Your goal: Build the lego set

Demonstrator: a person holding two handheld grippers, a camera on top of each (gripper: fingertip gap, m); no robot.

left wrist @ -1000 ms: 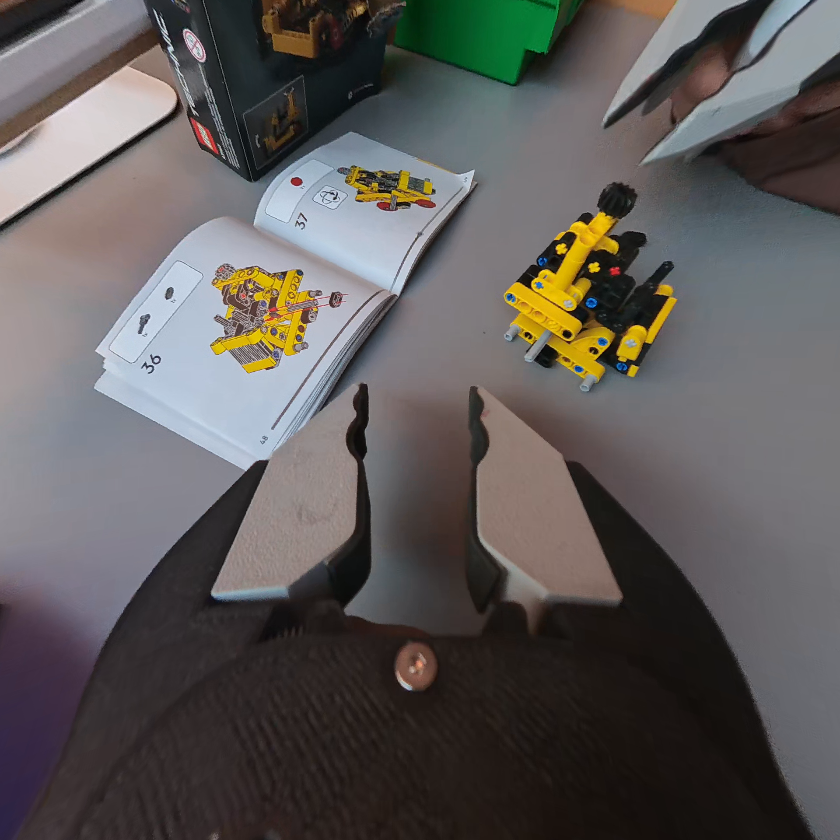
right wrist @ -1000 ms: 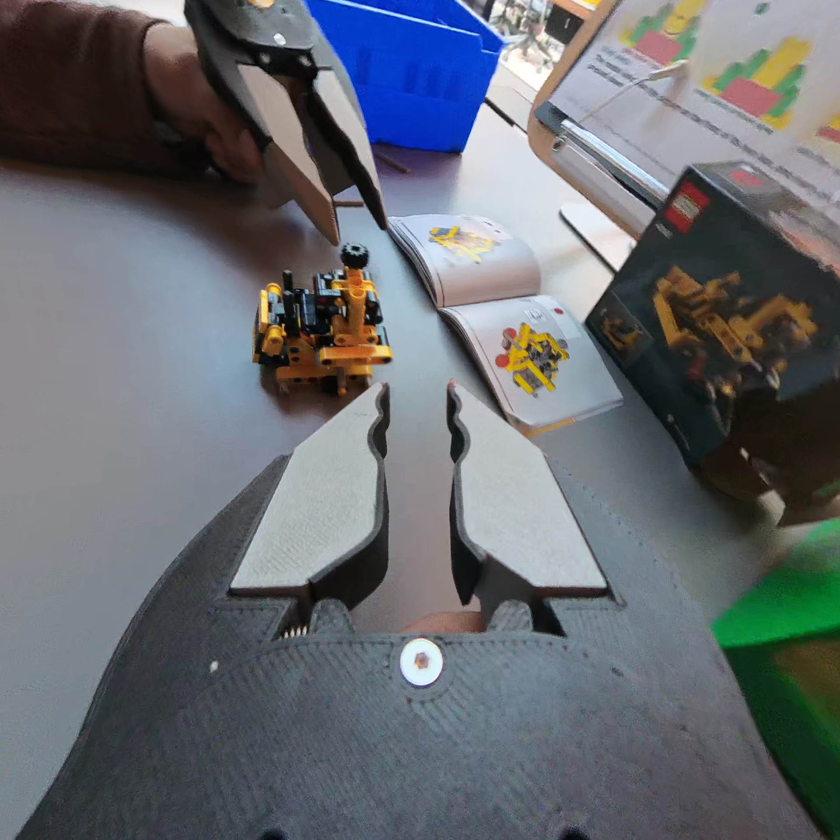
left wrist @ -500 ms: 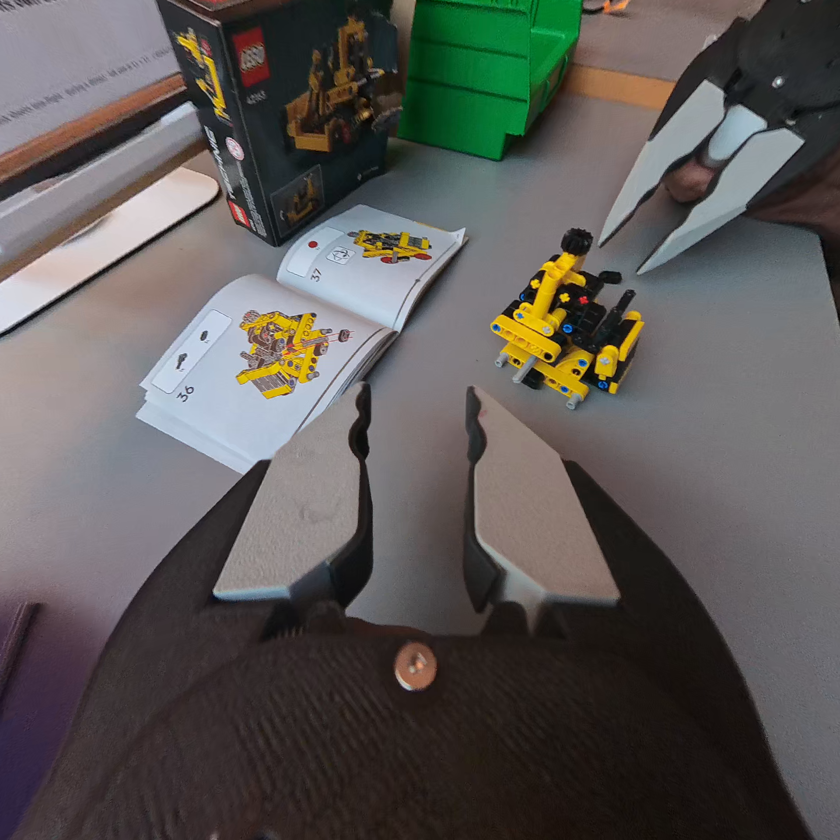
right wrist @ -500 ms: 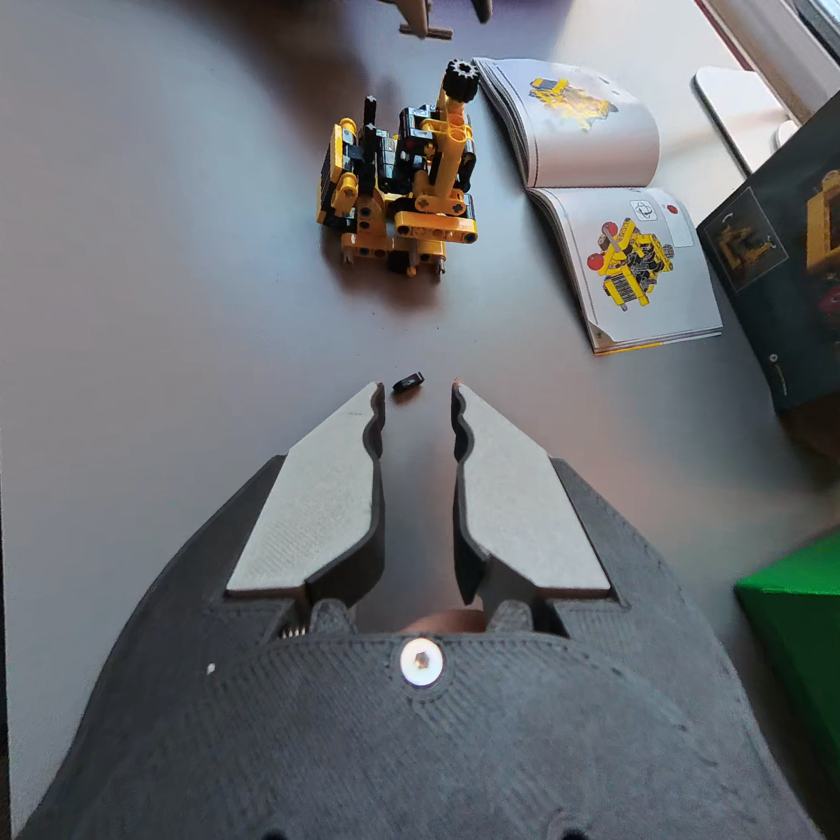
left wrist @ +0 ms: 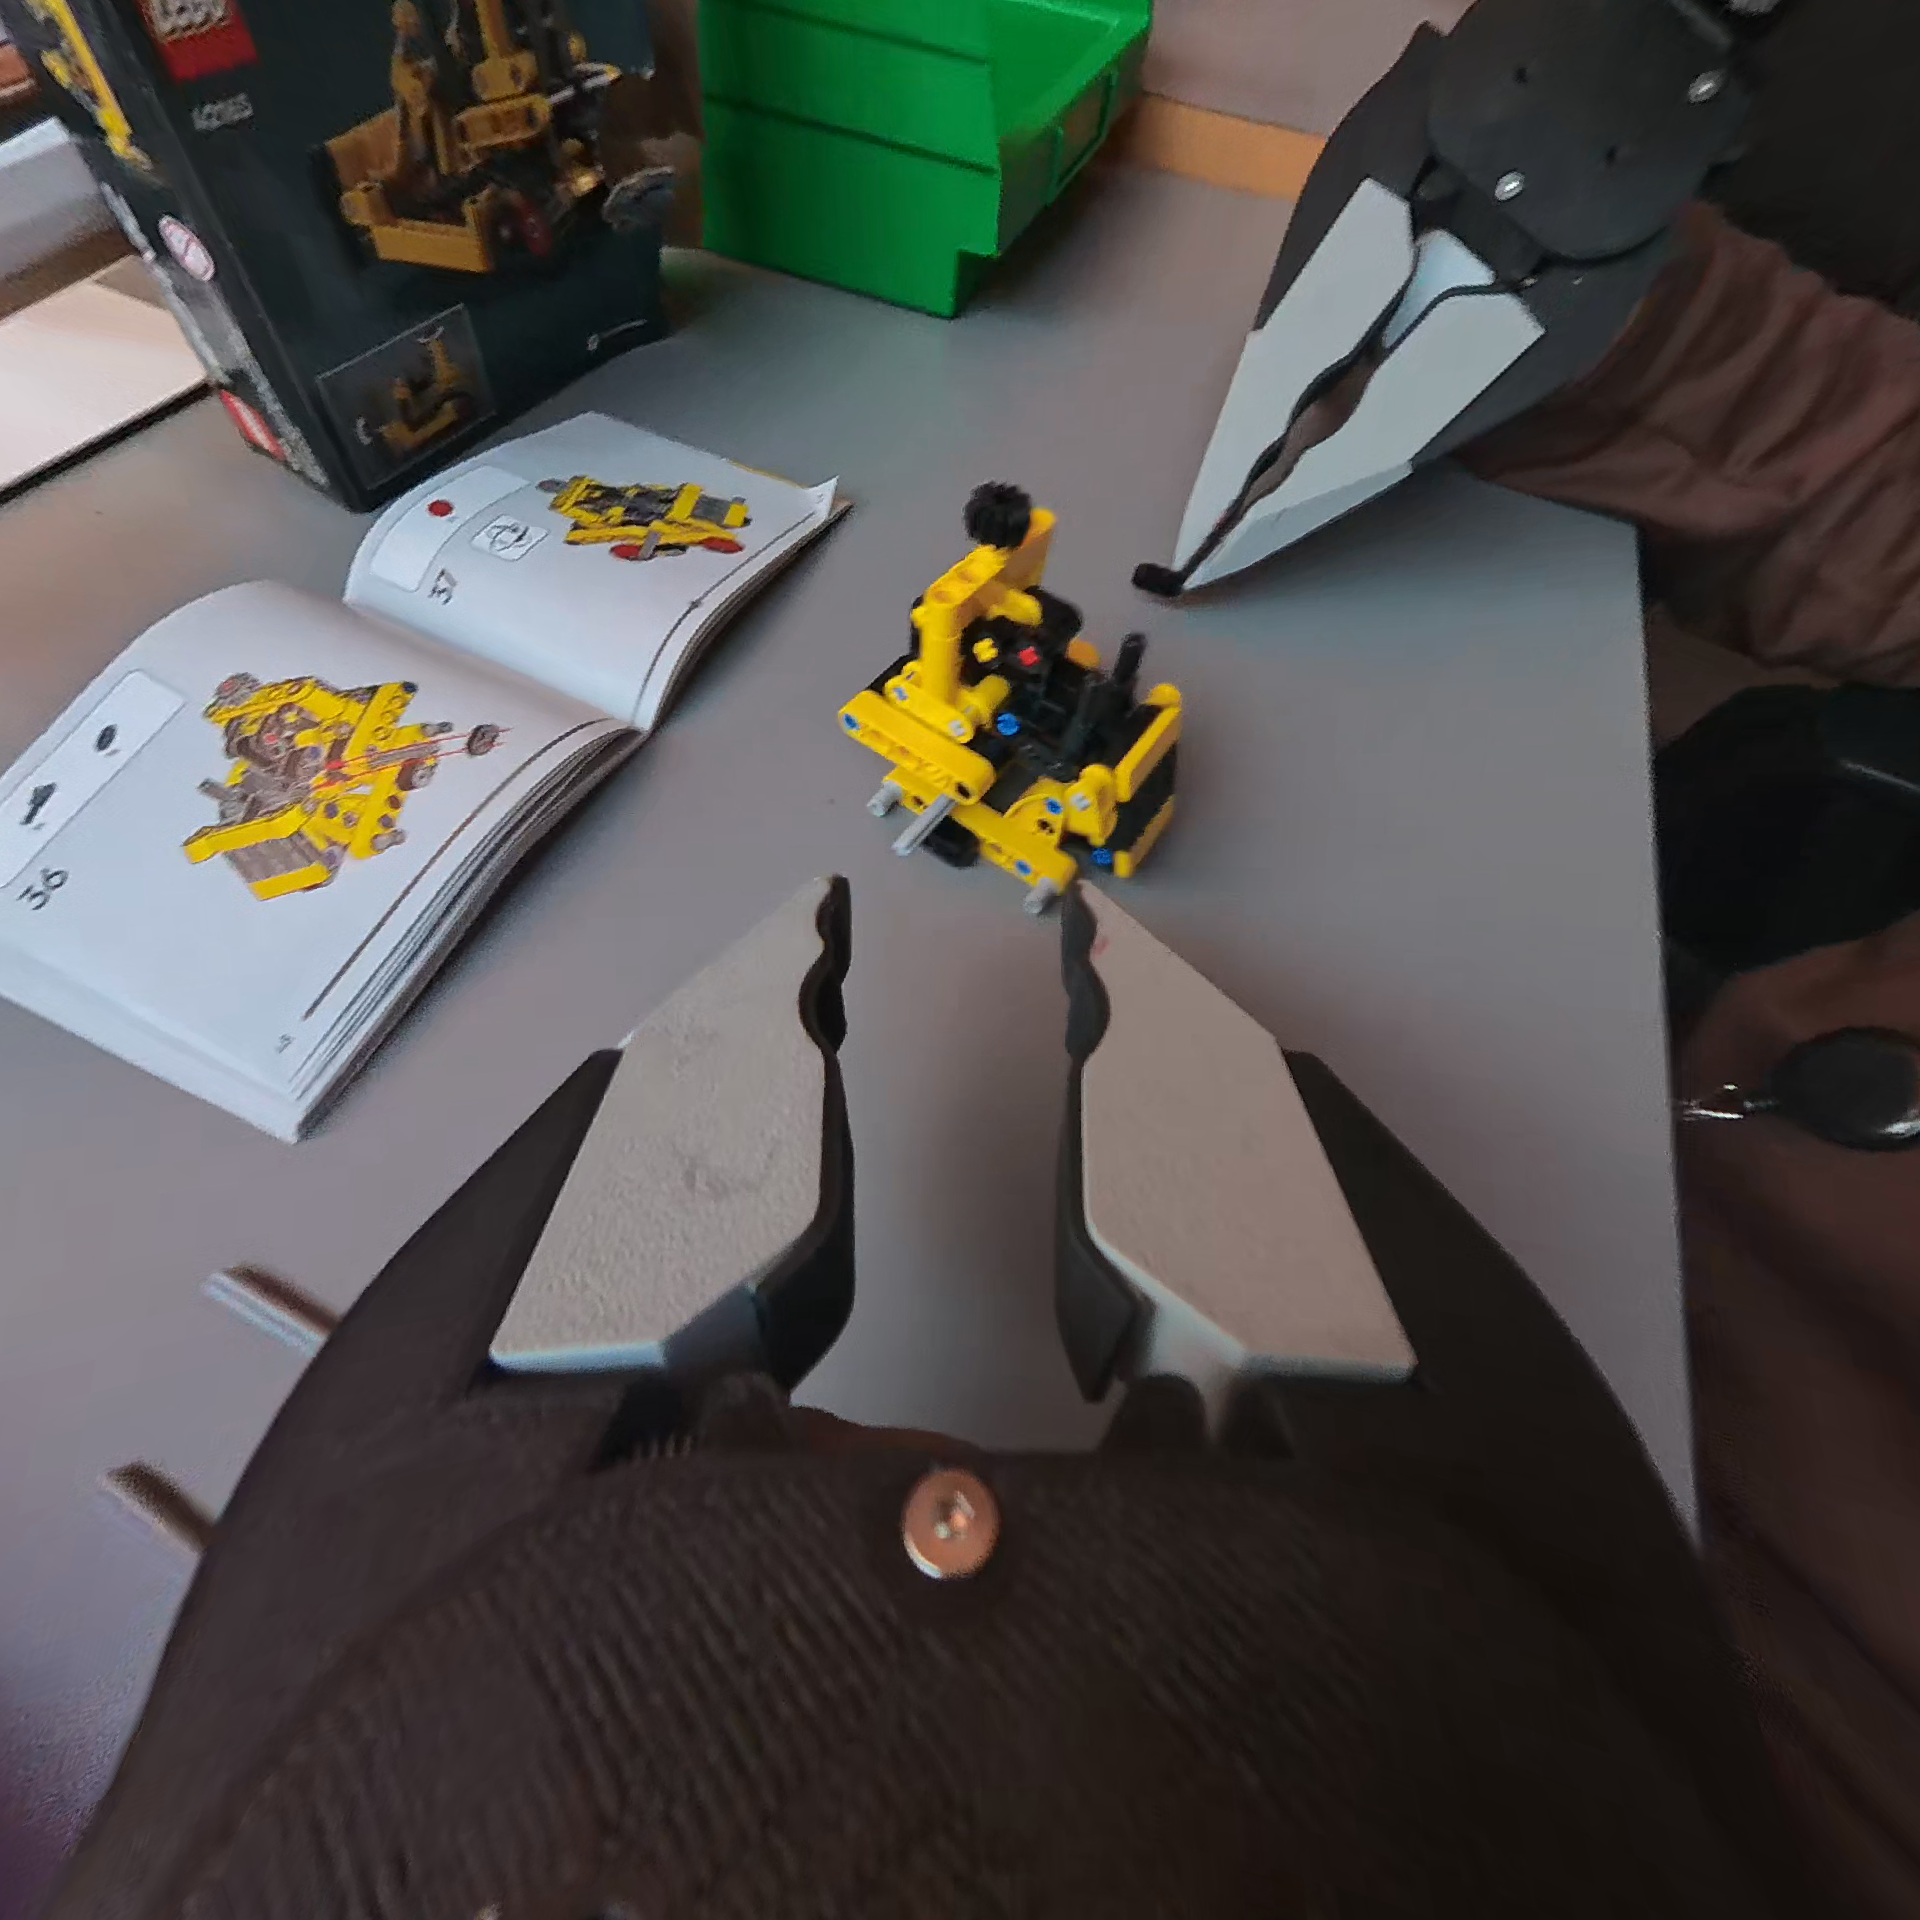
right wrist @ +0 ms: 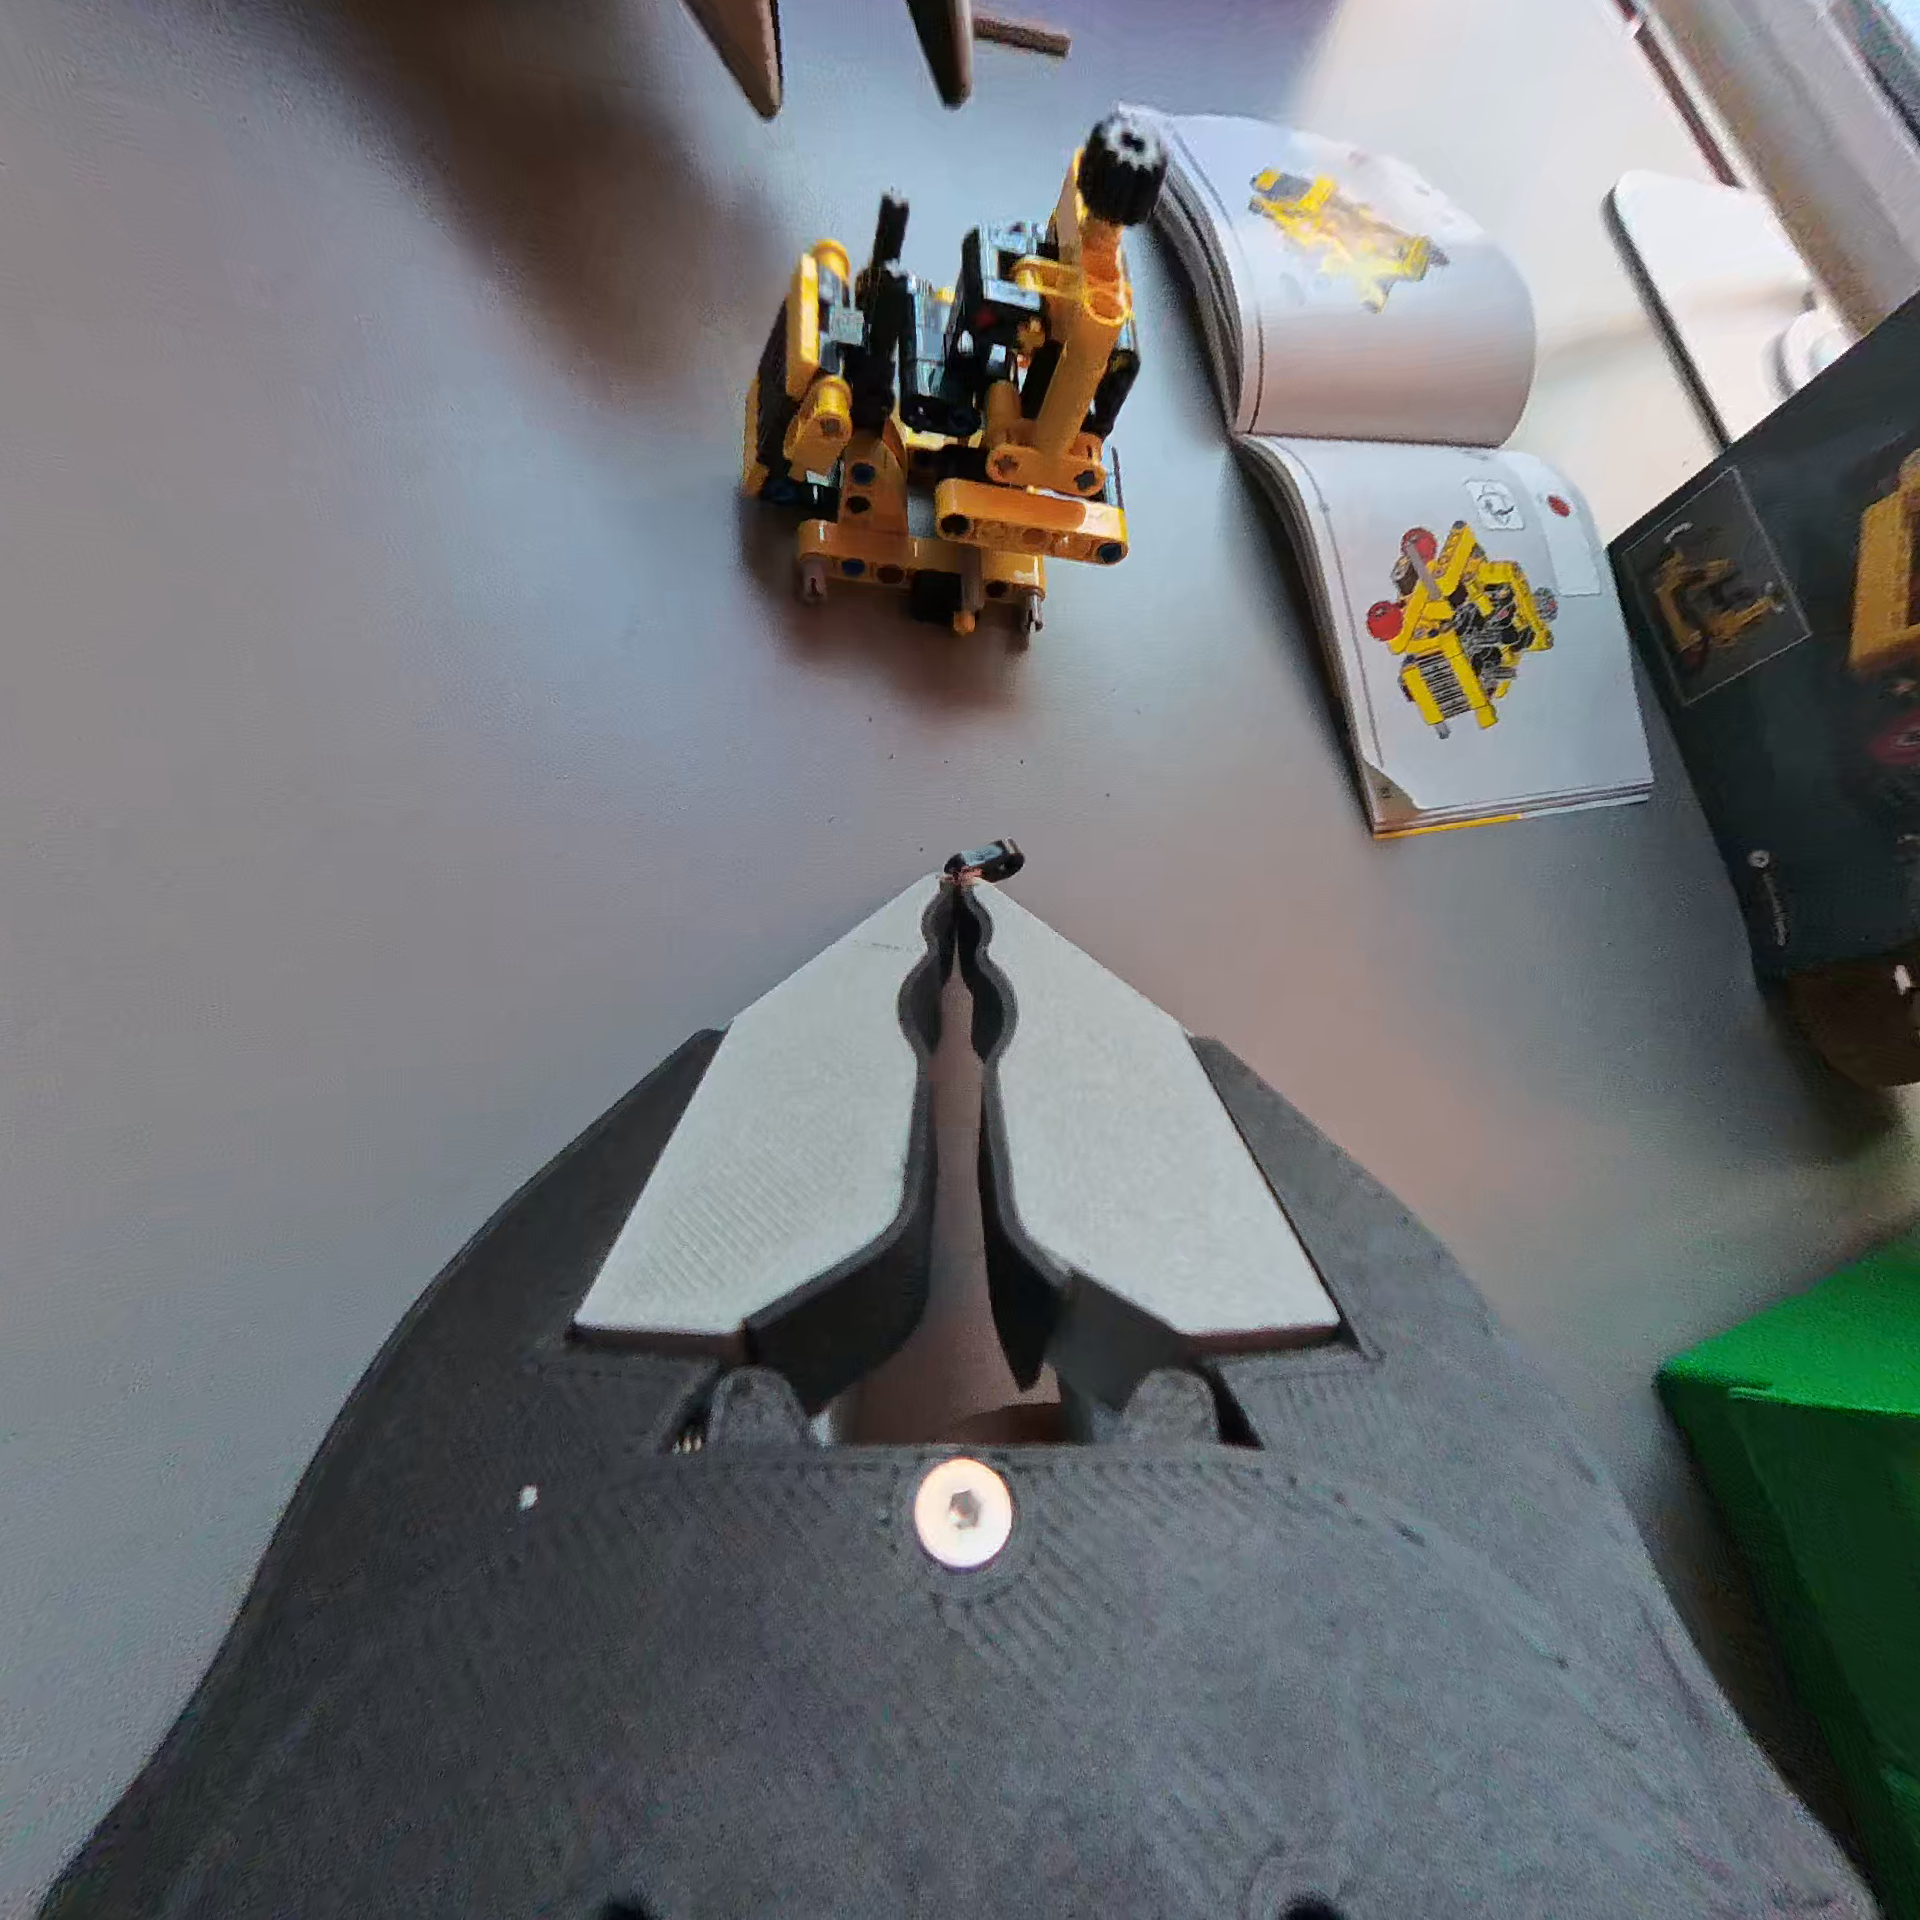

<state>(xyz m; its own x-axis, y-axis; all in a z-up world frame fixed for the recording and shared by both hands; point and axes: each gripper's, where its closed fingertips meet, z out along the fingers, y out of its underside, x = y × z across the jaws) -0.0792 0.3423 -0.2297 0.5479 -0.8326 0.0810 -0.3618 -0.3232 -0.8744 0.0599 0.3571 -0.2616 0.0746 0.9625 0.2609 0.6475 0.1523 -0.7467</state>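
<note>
A partly built yellow and black lego vehicle (left wrist: 1008, 717) stands on the grey table (left wrist: 1403, 831); it also shows in the right wrist view (right wrist: 956, 416). My left gripper (left wrist: 951, 914) is open and empty, its tips just short of the model's near side. My right gripper (right wrist: 961, 888) is shut on a small black lego piece (right wrist: 987, 860), pinched at the very tips, down at the table surface short of the model. In the left wrist view the right gripper (left wrist: 1184, 571) and that piece (left wrist: 1148, 577) are to the right of and beyond the model.
An open instruction booklet (left wrist: 364, 748) lies left of the model, with the dark set box (left wrist: 395, 208) and a green bin (left wrist: 904, 135) behind. Two thin grey sticks (left wrist: 260, 1299) lie at the near left. The table edge (left wrist: 1652, 935) runs along the right. A brown sleeve (left wrist: 1714, 416) is behind the right gripper. Tip to tip, the grippers are about 15 centimetres apart.
My right gripper has closed on the small black piece that lay loose between its open tips. My left gripper has moved nearer to the model, still open.
</note>
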